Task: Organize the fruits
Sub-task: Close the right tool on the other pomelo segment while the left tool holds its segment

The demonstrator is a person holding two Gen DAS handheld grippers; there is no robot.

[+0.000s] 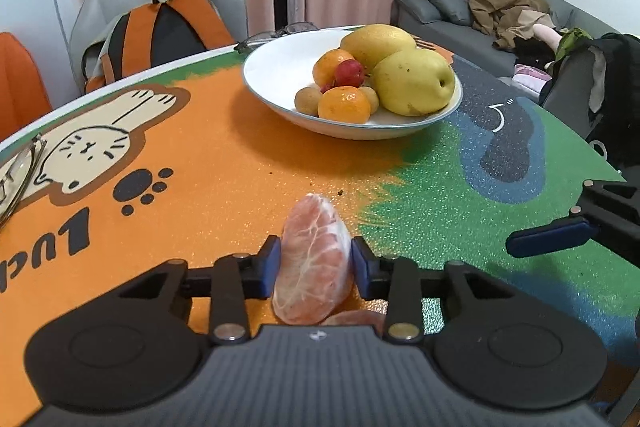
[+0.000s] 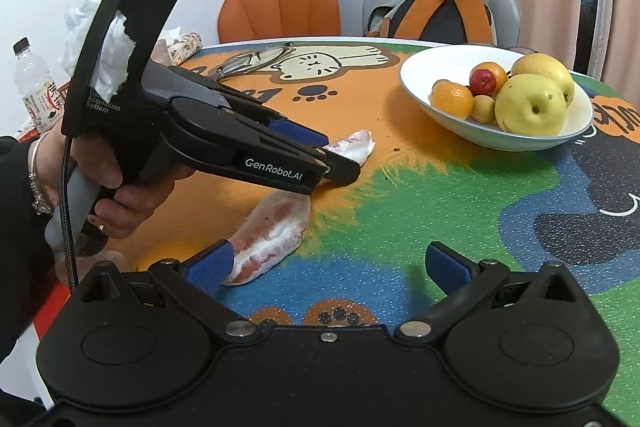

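Observation:
My left gripper [image 1: 316,263] is shut on a peeled pink grapefruit segment [image 1: 314,259] and holds it just above the table mat; in the right wrist view that gripper [image 2: 340,167] shows with the segment's tip [image 2: 356,145] sticking out past it. A second peeled segment [image 2: 272,235] lies on the mat below it, partly visible in the left wrist view [image 1: 356,317]. My right gripper [image 2: 332,267] is open and empty above the mat, its left pad next to the lying segment; one of its fingers [image 1: 548,237] shows in the left wrist view. A white bowl [image 1: 280,67] holds pears, oranges and small fruits.
The round table has a colourful cat mat [image 1: 200,167]. Eyeglasses [image 2: 256,61] lie on its far side. A grey chair with an orange backpack [image 1: 160,27] and an orange chair [image 2: 280,7] stand behind. A water bottle [image 2: 34,87] and tissues are at left. A sofa [image 1: 460,11] is beyond.

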